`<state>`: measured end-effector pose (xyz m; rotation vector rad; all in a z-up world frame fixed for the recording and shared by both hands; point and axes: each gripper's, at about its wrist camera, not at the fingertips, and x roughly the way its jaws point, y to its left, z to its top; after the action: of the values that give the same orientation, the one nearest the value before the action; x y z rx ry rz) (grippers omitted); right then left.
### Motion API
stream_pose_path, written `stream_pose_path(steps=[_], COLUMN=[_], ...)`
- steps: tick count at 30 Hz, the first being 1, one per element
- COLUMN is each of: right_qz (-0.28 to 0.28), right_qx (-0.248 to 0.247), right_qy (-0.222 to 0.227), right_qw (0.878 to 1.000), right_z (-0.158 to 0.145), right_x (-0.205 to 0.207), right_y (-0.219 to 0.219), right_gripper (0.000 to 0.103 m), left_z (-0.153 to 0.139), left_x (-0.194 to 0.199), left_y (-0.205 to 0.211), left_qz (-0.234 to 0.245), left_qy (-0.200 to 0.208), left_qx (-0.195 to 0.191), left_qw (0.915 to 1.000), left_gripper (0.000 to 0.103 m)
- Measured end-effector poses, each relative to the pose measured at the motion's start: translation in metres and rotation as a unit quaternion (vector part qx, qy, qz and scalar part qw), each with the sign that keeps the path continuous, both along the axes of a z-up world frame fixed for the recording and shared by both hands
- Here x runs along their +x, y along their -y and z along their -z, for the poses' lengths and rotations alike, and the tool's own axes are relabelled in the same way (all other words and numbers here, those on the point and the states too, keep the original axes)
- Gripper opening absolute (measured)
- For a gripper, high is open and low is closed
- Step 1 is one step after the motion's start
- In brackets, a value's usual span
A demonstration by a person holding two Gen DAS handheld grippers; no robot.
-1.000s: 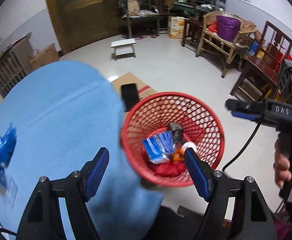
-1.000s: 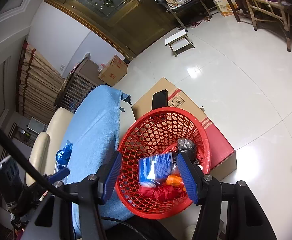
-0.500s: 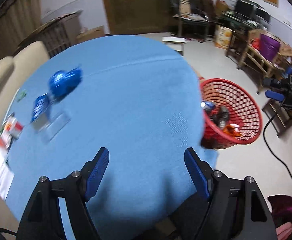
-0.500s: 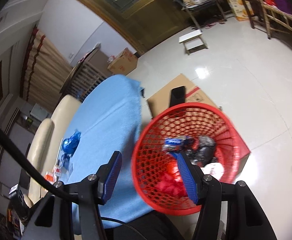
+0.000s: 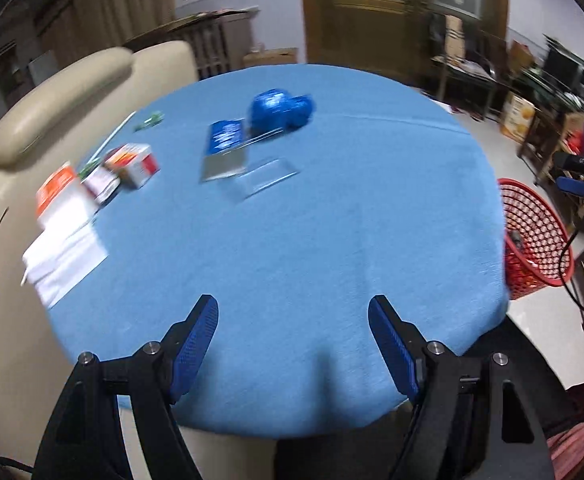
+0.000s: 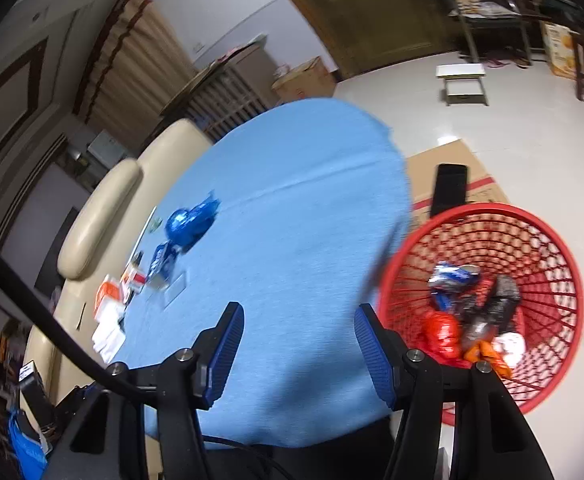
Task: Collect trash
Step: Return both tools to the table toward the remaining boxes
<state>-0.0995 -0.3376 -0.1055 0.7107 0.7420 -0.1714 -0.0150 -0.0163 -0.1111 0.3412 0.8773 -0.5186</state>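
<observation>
Both views swung from basket (image 6: 488, 300) to worktop (image 5: 292, 240). Left gripper (image 5: 292, 344) and right gripper (image 6: 298, 350) released, empty; blue wrapper (image 5: 279, 110) far ahead of fingers, likely next.

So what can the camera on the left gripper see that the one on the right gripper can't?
Only the left wrist view shows the clear plastic sleeve plainly, and the right gripper over the basket. Only the right wrist view looks down into the red basket at its trash, and shows the cardboard box with a black phone. Both share the blue tablecloth, the crumpled blue wrapper and the open, empty left gripper.
</observation>
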Motion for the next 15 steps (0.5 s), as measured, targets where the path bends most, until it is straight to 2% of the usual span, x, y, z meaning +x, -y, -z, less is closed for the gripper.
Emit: stream_pose_path(steps=[8, 15], right_qz=[-0.103, -0.184], right_qx=[-0.038, -0.028], right_qy=[-0.004, -0.016], right_qw=[0.994, 0.982], right_z=[-0.020, -0.023], right_x=[0.072, 0.159], right_y=[-0.073, -0.136], right_gripper=[0.062, 0.062], left_z=[0.007, 0.002], left_x=[0.024, 0.047], left_y=[-0.055, -0.102], left_qz=[-0.070, -0.128], left_qy=[-0.005, 0.004], left_qx=[-0.016, -0.031], left_qw=[0.9974, 0.9913], left_gripper=[0.078, 0.078])
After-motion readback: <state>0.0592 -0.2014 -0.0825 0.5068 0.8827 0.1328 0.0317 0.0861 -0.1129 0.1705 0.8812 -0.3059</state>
